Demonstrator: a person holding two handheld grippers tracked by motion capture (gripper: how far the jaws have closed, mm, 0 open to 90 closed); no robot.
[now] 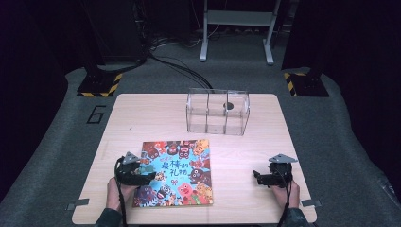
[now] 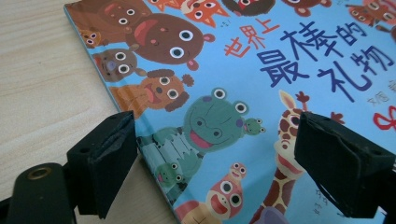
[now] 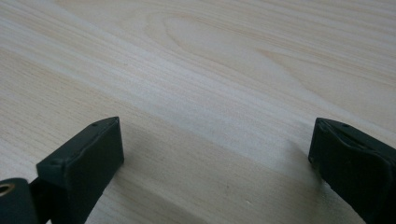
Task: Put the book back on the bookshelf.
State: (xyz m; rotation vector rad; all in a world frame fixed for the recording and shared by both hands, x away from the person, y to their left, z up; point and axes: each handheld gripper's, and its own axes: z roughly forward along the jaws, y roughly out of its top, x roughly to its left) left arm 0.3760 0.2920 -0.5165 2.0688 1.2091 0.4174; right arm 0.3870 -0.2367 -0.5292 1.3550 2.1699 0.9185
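Pale wood grain runs across the desk [image 1: 142, 113], and my picture book [image 1: 176, 172] lies flat on its near half, cover up, a blue ground crowded with cartoon animals and Chinese lettering. My left gripper [image 1: 150, 176] sits at the book's left edge; in the left gripper view [image 2: 212, 158] its jaws stand apart and straddle that edge, one jaw over bare wood just beside the book, the other over the giraffe on the cover. The pads press on nothing, so the book is not grasped. My right gripper [image 1: 256, 177] rests low near the desk's right edge, well apart from the book; in the right gripper view [image 3: 215, 149] its jaws are spread wide over bare wood with nothing between them. A clear plastic organizer [image 1: 217, 111] with three compartments stands at the far side of the desk, beyond the book.
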